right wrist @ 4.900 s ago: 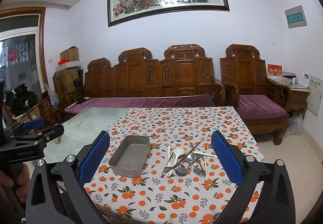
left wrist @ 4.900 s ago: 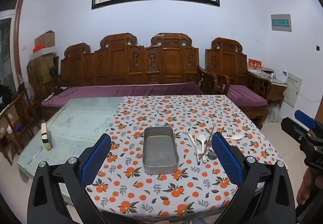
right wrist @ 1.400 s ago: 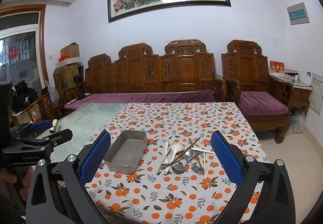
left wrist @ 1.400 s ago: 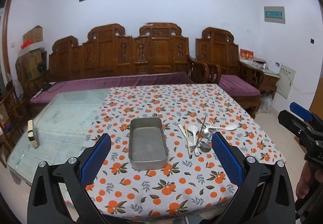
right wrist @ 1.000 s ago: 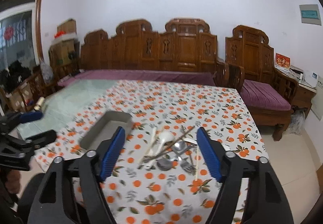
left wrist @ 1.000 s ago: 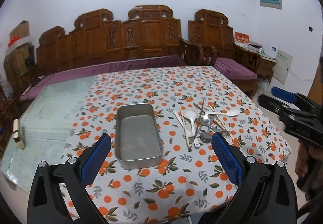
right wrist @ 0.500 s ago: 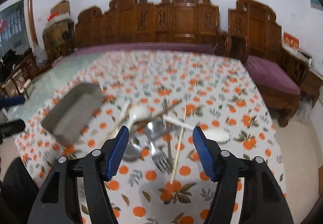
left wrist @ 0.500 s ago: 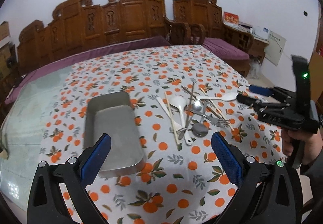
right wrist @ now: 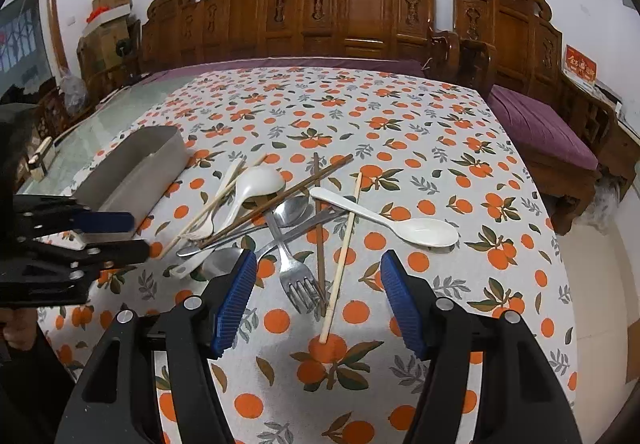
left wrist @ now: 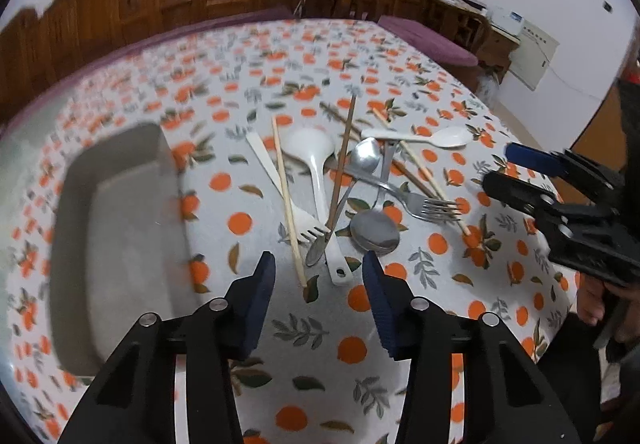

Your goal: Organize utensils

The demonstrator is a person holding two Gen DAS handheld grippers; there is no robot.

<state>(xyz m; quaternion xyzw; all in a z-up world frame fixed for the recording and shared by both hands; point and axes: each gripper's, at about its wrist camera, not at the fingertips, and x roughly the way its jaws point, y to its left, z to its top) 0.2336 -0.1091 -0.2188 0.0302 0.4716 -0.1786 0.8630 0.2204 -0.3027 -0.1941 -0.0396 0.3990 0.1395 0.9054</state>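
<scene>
We look down along both tongs at a surface (right wrist: 420, 115) covered by a cloth printed with oranges. The left tongs (left wrist: 319, 268) hang just above the near end of a heap of utensils (left wrist: 352, 183); their jaws are closing, at about half width, and nothing sits between the blue pads (left wrist: 262, 284). The tip of a pale chopstick (left wrist: 287, 199) and the looped handle end of a white ladle spoon (left wrist: 316, 179) lie just beyond the pads, untouched.

The right tongs (right wrist: 318, 264) stand moderately wide and grip nothing. Between and just ahead of their pads we see the tines of a metal fork (right wrist: 298, 284), a dark brown chopstick (right wrist: 319, 236) and a light wooden chopstick (right wrist: 342, 256); whether the pads touch the cloth we cannot tell.

The heap lies in the middle of the surface. It holds two metal spoons (right wrist: 290, 209), crossed over each other, a white plastic fork (right wrist: 208, 211), and a long white spoon (right wrist: 396, 222) that lies apart toward the right of the right wrist view, its bowl on the cloth.

A grey metal tray (right wrist: 140, 167) stands to the left of the heap, near but not touching it, with nothing inside. In the left wrist view it appears blurred. A carved wooden bench (right wrist: 360, 15) with a purple cushion stands behind the surface.
</scene>
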